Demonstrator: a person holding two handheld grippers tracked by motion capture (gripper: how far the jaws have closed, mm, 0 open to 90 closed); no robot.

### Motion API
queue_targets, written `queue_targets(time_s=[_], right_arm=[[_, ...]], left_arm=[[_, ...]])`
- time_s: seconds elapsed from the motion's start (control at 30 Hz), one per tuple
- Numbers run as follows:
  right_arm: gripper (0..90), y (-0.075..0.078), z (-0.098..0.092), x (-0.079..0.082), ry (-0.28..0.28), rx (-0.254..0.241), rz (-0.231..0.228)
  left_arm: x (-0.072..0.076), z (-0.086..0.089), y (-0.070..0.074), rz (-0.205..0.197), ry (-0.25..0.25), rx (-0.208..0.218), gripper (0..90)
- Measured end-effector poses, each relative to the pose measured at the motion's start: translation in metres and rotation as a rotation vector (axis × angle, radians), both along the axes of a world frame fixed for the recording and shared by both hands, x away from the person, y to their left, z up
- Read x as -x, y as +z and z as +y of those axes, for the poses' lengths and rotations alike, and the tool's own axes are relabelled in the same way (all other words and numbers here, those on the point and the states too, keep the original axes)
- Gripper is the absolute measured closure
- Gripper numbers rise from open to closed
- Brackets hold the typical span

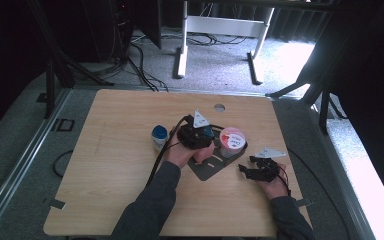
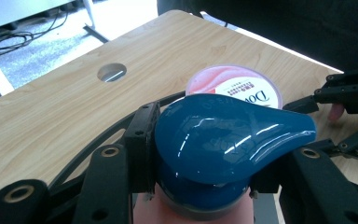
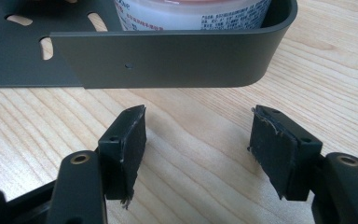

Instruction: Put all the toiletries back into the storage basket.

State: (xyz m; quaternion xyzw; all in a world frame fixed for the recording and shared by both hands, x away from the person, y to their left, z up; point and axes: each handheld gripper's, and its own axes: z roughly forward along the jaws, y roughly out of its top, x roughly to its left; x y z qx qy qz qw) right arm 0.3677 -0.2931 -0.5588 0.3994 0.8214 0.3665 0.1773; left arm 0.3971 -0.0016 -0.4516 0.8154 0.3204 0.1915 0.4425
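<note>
Blue pump cap (image 2: 223,140) between left jaws.

1. A white jar with a blue lid (image 1: 159,136) stood on the wooden surface (image 1: 110,170), left of the rack.
2. A round hole (image 1: 219,107) pierced the surface near its far edge.
3. Black cables (image 1: 140,65) and a white desk frame (image 1: 220,30) lay on the grey carpet beyond.

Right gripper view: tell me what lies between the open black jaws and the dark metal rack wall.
Bare wooden table, nothing else, lies between the right gripper and the dark metal rack wall.
</note>
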Motion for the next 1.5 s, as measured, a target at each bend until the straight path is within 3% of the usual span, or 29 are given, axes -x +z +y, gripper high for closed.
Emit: queue_targets(time_s=[0.97, 1.5], right_arm=[[35.7, 0.0, 0.0, 0.0, 0.001, 0.001, 0.0], [35.7, 0.0, 0.0, 0.0, 0.002, 0.001, 0.0]], left_arm=[[-0.032, -0.014, -0.01, 0.021, 0.057, -0.035, 53.0], [-0.043, -0.018, -0.015, 0.02, 0.082, -0.018, 53.0]])
